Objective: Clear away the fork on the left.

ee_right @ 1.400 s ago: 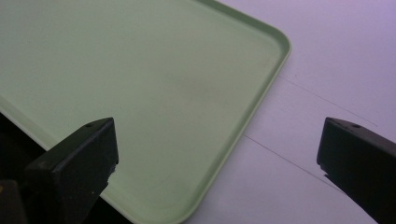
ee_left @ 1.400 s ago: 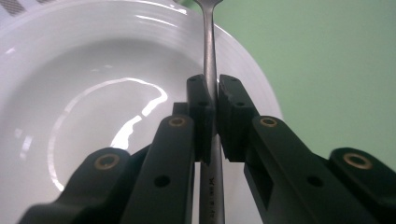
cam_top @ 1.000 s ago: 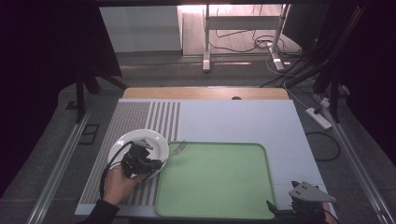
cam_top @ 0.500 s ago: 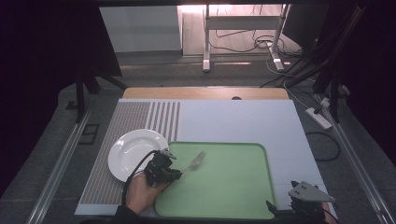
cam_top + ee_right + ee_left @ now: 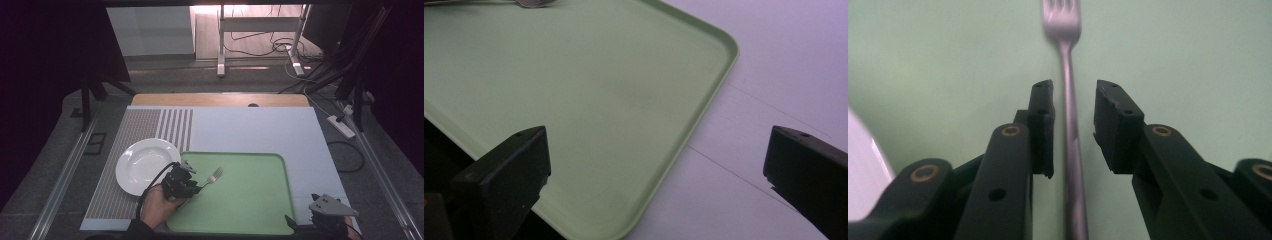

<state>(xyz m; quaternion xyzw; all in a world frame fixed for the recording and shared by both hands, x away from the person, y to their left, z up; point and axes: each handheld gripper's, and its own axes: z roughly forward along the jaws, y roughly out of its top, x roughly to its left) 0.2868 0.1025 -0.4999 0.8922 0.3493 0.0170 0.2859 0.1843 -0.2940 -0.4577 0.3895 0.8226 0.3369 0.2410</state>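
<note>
Fork (image 5: 1069, 130) lies loose between the left gripper (image 5: 1074, 125) 's just-parting jaws on the tray (image 5: 260, 210); careless withdrawal could drag it askew

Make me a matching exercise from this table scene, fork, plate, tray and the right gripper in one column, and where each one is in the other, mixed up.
Things:
1. fork
2. plate
3. tray
4. right gripper

Places:
A. on the striped mat, left of the green tray
B. at the table's near right corner, jaws wide apart
C. lying on the green surface, handle between the left gripper's parted jaws
D. flat on the white table top, right of the plate

Pairs: 1-C, 2-A, 3-D, 4-B
</note>
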